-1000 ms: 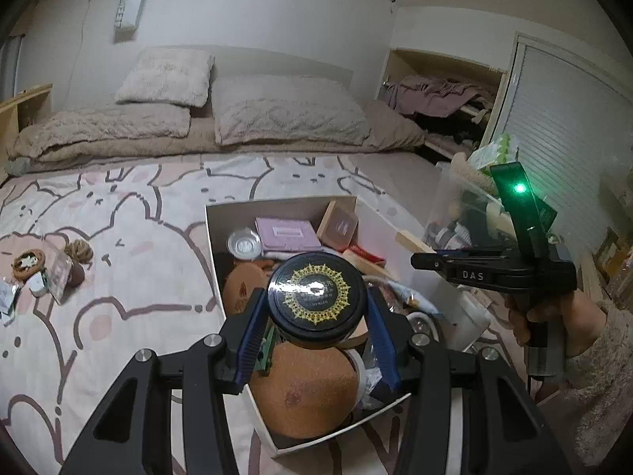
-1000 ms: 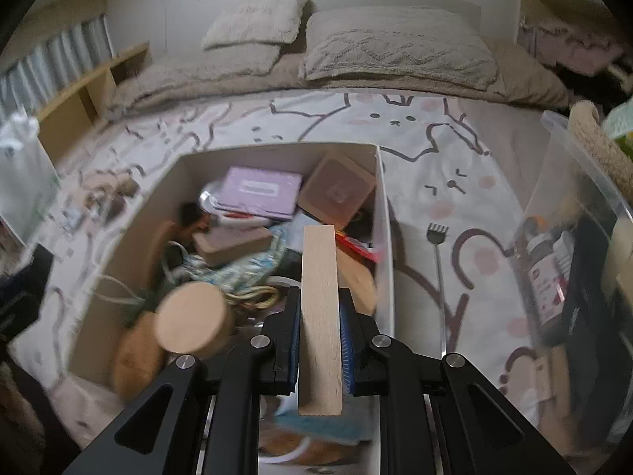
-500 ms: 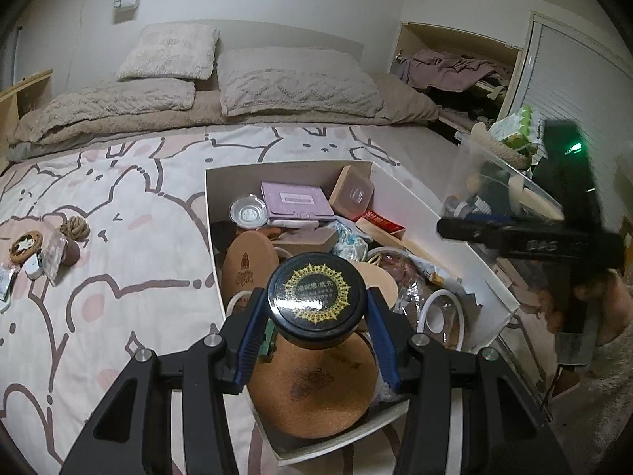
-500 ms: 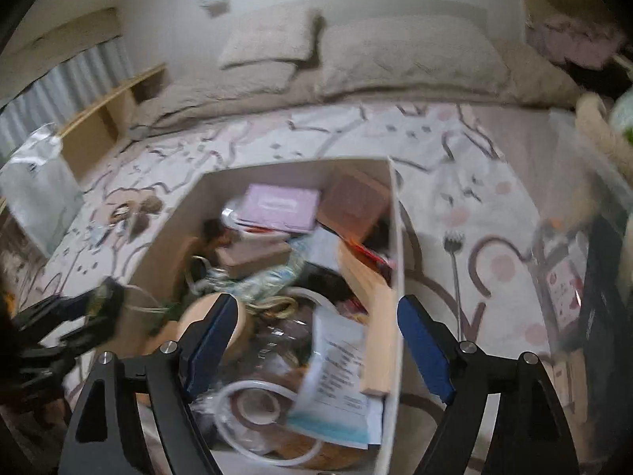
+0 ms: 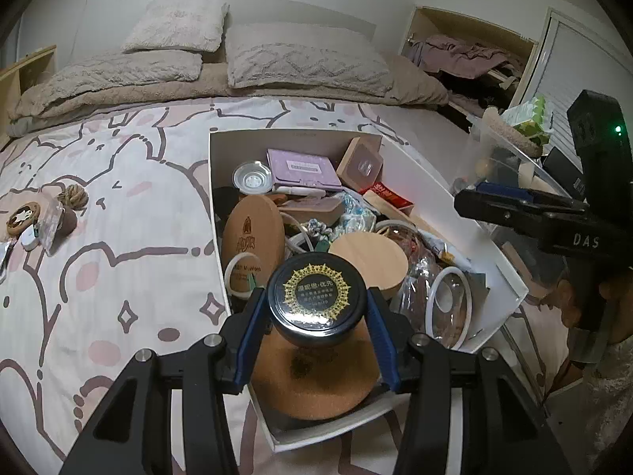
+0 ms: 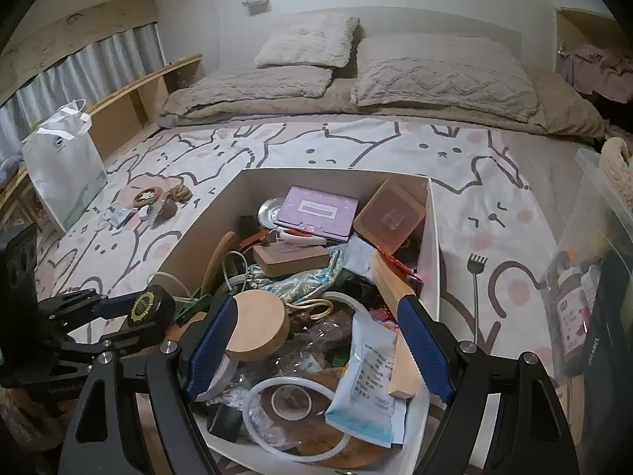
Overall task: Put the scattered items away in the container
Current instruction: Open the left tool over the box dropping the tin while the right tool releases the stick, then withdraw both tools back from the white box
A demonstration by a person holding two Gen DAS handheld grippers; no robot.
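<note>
Your left gripper [image 5: 316, 324] jaws clench the jar [image 5: 316, 303] above the crowded box [image 5: 455, 202], right gripper [image 6: 316, 346] jaws spread empty; released here, it may roll off the piled clutter.

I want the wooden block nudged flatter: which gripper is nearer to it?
Right. The right gripper hangs open with the wooden block against its right finger; the left gripper, across the box, holds the black jar.

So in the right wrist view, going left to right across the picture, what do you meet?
White paper bag → black jar held in the left gripper → round wooden lid → wooden block → back scratcher → clear plastic bin.
</note>
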